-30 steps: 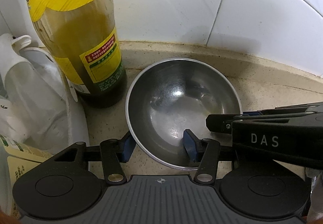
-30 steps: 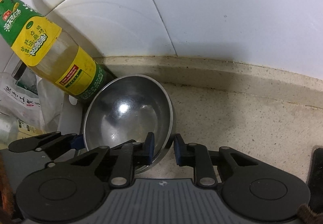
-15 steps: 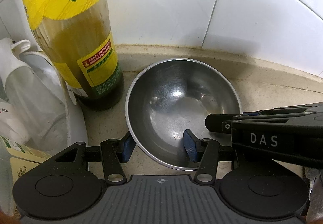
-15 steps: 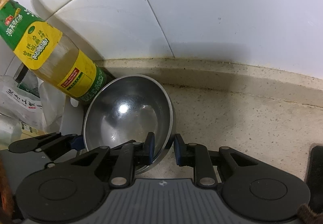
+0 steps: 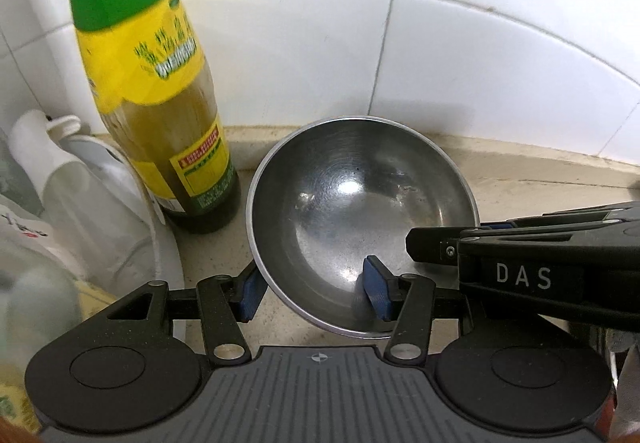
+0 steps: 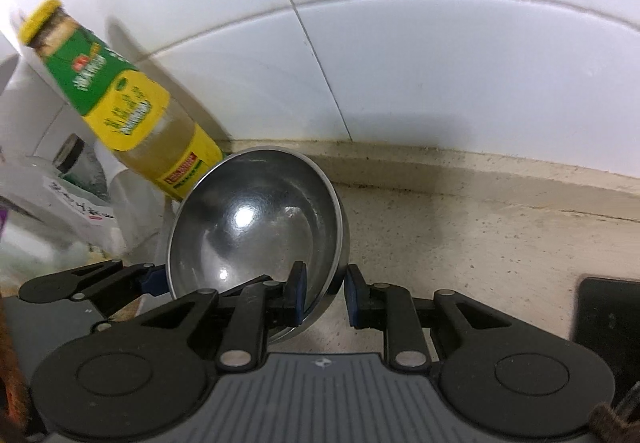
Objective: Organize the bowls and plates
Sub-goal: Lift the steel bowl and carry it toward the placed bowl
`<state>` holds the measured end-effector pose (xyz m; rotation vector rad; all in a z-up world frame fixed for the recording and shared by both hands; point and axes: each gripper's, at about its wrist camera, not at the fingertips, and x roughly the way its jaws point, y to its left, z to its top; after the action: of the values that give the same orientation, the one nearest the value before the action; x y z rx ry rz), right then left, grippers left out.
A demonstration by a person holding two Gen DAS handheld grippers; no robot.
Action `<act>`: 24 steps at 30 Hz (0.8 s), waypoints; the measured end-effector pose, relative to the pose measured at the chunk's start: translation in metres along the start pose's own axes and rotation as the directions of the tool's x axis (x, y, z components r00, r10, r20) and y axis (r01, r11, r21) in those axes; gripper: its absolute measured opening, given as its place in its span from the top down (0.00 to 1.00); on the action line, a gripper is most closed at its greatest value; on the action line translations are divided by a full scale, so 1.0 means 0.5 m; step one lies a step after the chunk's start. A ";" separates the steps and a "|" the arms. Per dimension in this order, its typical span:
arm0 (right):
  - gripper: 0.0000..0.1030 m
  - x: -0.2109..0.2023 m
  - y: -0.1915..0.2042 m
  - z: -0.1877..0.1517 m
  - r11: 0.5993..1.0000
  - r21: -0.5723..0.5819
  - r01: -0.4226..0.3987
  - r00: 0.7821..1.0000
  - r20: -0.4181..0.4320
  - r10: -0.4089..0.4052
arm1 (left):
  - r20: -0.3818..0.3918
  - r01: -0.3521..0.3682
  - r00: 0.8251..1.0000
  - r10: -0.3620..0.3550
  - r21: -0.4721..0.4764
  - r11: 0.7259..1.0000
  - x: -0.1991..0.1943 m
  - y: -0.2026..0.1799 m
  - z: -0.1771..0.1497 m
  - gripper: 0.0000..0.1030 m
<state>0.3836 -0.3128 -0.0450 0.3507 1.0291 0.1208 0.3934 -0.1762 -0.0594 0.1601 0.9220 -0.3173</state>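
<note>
Both grippers point(image 5: 314, 293) point(image 6: 323, 293) straddle the steel bowl's point(image 5: 352, 187) near rim.

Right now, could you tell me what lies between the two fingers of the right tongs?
The near rim of the steel bowl: in the right wrist view, one finger sits inside the bowl, the other outside it.

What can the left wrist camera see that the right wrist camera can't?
Only the left wrist view shows "DAS" printed on the right hand-held gripper, coming in from the side.

Only the right wrist view shows the bottle's yellow cap, a dark-lidded jar behind it, and a black thing at the counter's right edge.

Both show the steel bowl, the bottle, the white tiles and the counter. Both also show the left hand-held gripper astride the bowl's rim, one finger inside and one outside.
</note>
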 end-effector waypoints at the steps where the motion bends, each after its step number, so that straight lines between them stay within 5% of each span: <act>1: 0.81 -0.009 0.003 -0.001 1.000 -0.001 0.000 1.000 0.004 0.000 | 0.007 0.001 1.000 -0.001 0.003 1.000 -0.010 -0.001 -0.002 0.42; 24: 0.81 -0.196 0.074 -0.101 0.999 -0.024 0.022 0.997 0.080 -0.020 | 0.107 0.014 0.994 -0.021 0.065 0.998 -0.189 -0.026 -0.078 0.37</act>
<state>0.2926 -0.2922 0.0241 0.3193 0.9516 0.0998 0.3064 -0.1592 -0.0071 0.1920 0.8077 -0.3683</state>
